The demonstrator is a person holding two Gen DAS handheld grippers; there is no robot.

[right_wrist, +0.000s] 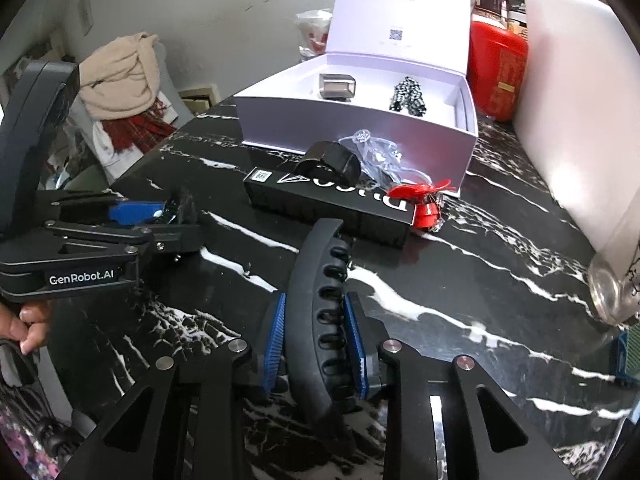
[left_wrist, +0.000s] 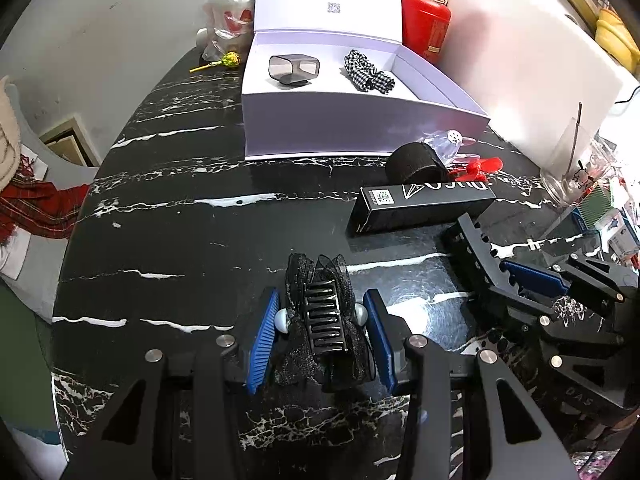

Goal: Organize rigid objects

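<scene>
Black lace-trimmed hair claw clip clamped in left gripper; curved black slotted plastic clip clamped in right gripper. Pick-up step; next, carry to open white box at twelve o'clock.

Two hair clips; one white box; one black carton; one red fan; one scrunchie.

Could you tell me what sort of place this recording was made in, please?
Probably a lived-in home: a cluttered black white-veined marble table, clothes heaped on a chair, and an open white gift box holding hair accessories.
</scene>
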